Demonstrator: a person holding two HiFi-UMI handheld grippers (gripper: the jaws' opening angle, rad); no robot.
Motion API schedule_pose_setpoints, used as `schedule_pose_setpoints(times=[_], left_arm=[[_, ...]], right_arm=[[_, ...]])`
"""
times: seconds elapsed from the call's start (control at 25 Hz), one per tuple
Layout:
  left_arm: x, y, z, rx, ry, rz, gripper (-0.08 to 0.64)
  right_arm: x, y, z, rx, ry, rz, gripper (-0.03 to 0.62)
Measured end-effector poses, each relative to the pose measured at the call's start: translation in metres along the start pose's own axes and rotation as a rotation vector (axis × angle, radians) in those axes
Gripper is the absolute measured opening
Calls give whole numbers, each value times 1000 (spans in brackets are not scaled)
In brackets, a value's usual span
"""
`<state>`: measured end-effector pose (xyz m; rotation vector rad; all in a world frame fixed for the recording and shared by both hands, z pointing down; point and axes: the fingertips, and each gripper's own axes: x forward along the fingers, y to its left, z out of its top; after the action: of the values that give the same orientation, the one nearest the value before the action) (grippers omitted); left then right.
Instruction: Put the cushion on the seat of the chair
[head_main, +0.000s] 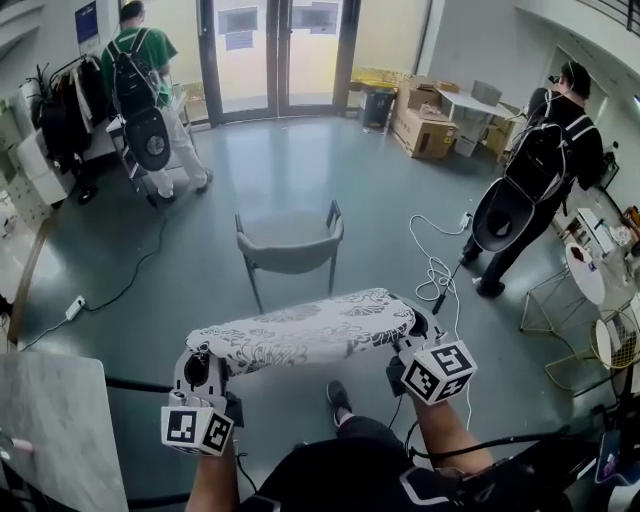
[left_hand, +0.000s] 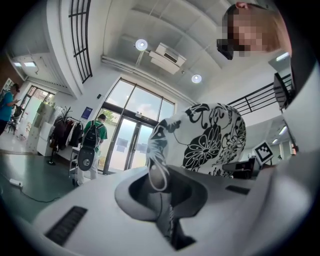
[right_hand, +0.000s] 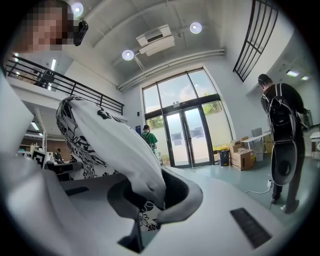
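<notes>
A white cushion with a black flower print (head_main: 315, 328) hangs level between my two grippers, in front of the grey chair (head_main: 290, 243), whose seat is bare. My left gripper (head_main: 203, 366) is shut on the cushion's left end, where the cloth (left_hand: 159, 150) is pinched between the jaws. My right gripper (head_main: 412, 338) is shut on the right end, with the cushion's corner (right_hand: 142, 175) drawn down into the jaws. The chair stands a little farther off on the floor, facing me.
A black and white cable (head_main: 436, 270) lies on the floor right of the chair. Two people with backpacks stand apart, one at the far left (head_main: 140, 90) and one at the right (head_main: 540, 170). Cardboard boxes (head_main: 425, 125) sit by the glass doors. A marble table top (head_main: 50, 430) is at my lower left.
</notes>
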<state>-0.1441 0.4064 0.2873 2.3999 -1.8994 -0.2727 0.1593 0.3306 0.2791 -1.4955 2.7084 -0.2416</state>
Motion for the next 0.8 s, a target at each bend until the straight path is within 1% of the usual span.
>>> schedule_pose_setpoints(times=[0.08,0.2,0.28,0.36,0.48,0.56,0.8], left_arm=[[1,2,-5,-4,-4,22,20],[-3,4,-13,22,-5,35,20],[7,7,-13,35,-9,47,20],[33,12,-5,33,-8,64,19],[75,16,11,36,4,74,20],[93,17,19,45,12,76,20],[148,12,23,62,36,66,20]], right_arm=[[8,-3,-4,7,-8,13,37],[17,-5,-13,11,-20,40,37],[31,-10,-10,-3,-26,63,38],[56,-22,1,-5,-27,80,40],[91,-44,19,33,-30,82,40],[107,-55,27,50,-26,86,40],[139,-94,43,57,-27,92,40]])
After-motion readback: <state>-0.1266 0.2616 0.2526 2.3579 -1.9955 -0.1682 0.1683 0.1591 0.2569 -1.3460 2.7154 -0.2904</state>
